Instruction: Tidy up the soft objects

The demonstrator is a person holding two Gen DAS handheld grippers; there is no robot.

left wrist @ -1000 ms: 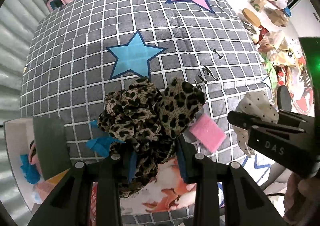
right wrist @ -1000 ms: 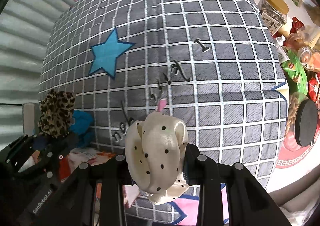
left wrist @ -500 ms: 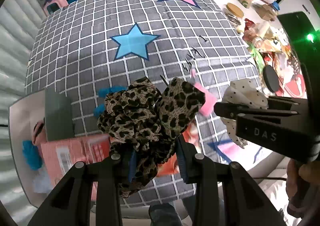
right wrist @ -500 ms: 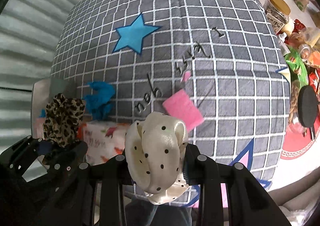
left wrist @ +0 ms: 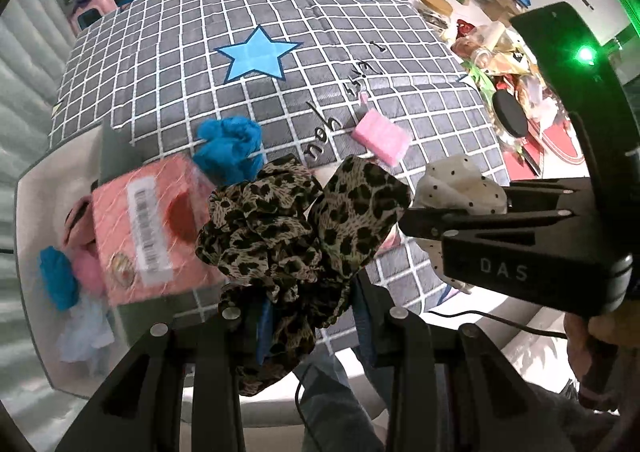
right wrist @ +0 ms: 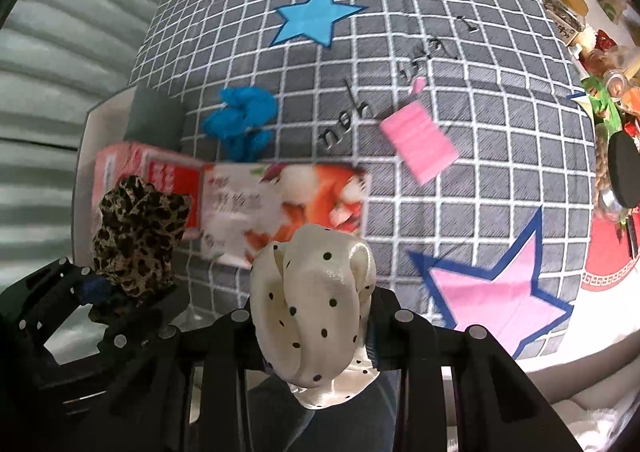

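My left gripper (left wrist: 308, 316) is shut on a leopard-print scrunchie (left wrist: 296, 224), held above the near edge of the grey checked blanket (left wrist: 280, 4). My right gripper (right wrist: 316, 336) is shut on a cream polka-dot scrunchie (right wrist: 316, 300), also lifted; it shows in the left wrist view (left wrist: 460, 184) beside the leopard one. The leopard scrunchie shows in the right wrist view (right wrist: 136, 228) at the left. A blue cloth (left wrist: 230, 146), a pink sponge (left wrist: 380, 136) and a pink tissue pack (left wrist: 148, 236) lie on the blanket.
A white bin (left wrist: 36, 204) at the left edge holds blue and pink soft items (left wrist: 68, 272). Jars and snack packets (left wrist: 484, 48) crowd the floor at the right. A pink stool (left wrist: 104, 0) stands beyond the blanket's far left corner.
Both grippers have pulled back and up from the blanket with their scrunchies. The tissue pack, blue cloth and pink sponge have come fully into view below them.
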